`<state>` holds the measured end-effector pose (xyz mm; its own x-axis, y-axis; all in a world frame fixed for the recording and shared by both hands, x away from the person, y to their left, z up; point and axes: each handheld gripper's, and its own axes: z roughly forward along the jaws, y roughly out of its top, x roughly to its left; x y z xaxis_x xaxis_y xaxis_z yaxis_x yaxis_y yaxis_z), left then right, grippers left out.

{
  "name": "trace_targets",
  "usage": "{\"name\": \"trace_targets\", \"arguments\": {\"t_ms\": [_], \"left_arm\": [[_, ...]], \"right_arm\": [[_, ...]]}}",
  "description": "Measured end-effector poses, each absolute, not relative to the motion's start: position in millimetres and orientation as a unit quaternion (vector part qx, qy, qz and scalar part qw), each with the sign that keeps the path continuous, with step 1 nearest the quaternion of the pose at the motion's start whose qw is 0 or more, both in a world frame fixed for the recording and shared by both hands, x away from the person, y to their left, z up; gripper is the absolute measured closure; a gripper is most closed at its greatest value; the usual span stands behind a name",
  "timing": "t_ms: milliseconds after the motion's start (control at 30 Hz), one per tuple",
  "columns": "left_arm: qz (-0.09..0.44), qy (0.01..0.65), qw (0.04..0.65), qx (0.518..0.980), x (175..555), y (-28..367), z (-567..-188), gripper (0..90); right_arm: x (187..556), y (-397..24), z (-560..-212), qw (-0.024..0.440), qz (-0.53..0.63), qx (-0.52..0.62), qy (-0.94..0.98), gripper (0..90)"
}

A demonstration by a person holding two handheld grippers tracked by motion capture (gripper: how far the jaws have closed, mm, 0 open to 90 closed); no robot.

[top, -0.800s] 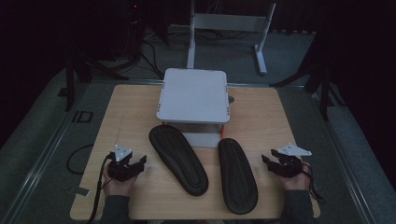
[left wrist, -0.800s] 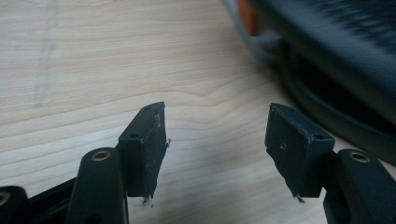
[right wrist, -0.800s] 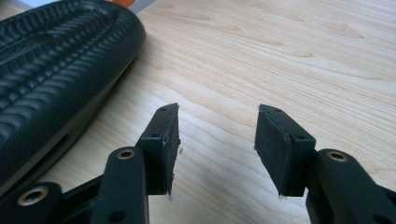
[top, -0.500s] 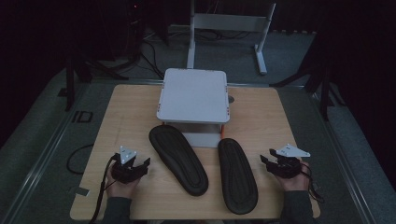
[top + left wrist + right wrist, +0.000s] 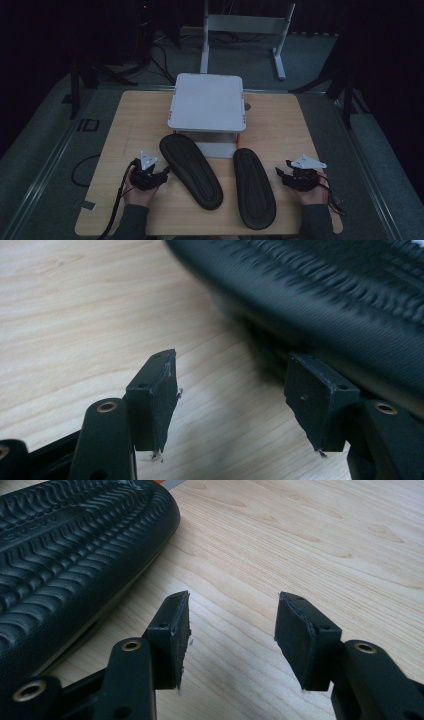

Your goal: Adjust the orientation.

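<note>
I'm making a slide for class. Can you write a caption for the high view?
Two black slippers lie sole-up on a wooden table, an open tool on each side.

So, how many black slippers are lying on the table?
2. One slipper lies sole-up left of centre, near the left gripper. The other slipper lies right of centre, near the right gripper. None seems hidden.

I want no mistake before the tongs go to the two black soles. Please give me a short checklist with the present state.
1. Left tongs open: ok.
2. Right tongs open: ok.
3. Nothing held in either: ok.
4. Left sole close to the left tongs, its edge ahead in the left gripper view: ok.
5. Right sole lies flat, tread up, apart from the left one: ok.
6. Left sole's far end free of the white stand: cannot tell.
</note>
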<state>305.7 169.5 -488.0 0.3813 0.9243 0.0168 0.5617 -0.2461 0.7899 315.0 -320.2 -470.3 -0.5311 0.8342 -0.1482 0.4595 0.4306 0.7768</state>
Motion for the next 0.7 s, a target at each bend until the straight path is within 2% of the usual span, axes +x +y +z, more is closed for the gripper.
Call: {"name": "trace_targets", "arguments": {"t_ms": [233, 267, 700], "left_arm": [[0.263, 0.478, 0.374, 0.750, 306.2, 161.3, -478.8, 40.5], [0.253, 0.469, 0.396, 0.748, 306.8, 158.3, -473.3, 40.4], [0.236, 0.433, 0.432, 0.755, 319.3, 129.3, -455.5, 44.3]], "right_arm": [[316.1, -320.1, -471.6, 0.267, 0.348, 0.403, 0.803, 46.9], [316.4, -320.4, -471.8, 0.266, 0.349, 0.404, 0.803, 46.8], [317.6, -321.6, -472.6, 0.267, 0.348, 0.405, 0.802, 46.7]]}}
